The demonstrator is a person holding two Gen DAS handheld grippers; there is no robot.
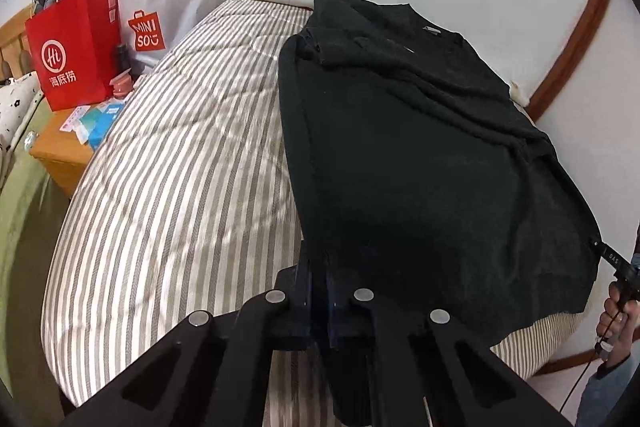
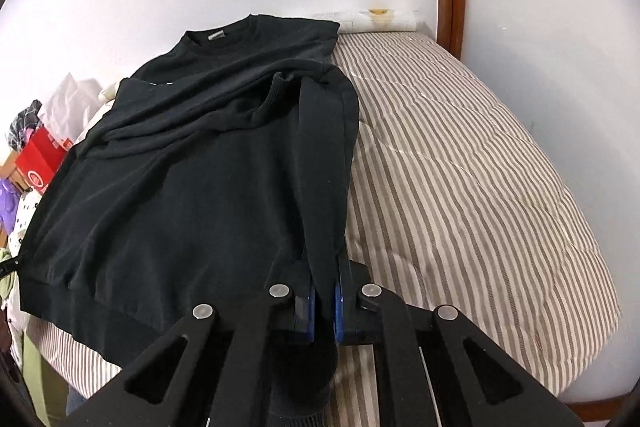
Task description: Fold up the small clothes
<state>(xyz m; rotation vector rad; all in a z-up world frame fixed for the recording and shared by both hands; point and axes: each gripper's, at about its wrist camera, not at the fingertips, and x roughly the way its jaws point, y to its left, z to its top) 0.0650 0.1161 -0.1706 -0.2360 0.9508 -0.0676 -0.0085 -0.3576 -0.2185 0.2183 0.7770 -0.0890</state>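
Left wrist view: the left gripper [image 1: 318, 291] is clamped on the hem corner of the black sweater [image 1: 420, 155], which lies on the striped bed [image 1: 168, 155]. Right wrist view: the right gripper [image 2: 323, 301] pinches the other hem corner; the knit seems soft, limp and light.

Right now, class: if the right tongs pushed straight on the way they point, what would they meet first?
The black knit sweater they already clamp; further along that line its fabric lies over the striped quilt.
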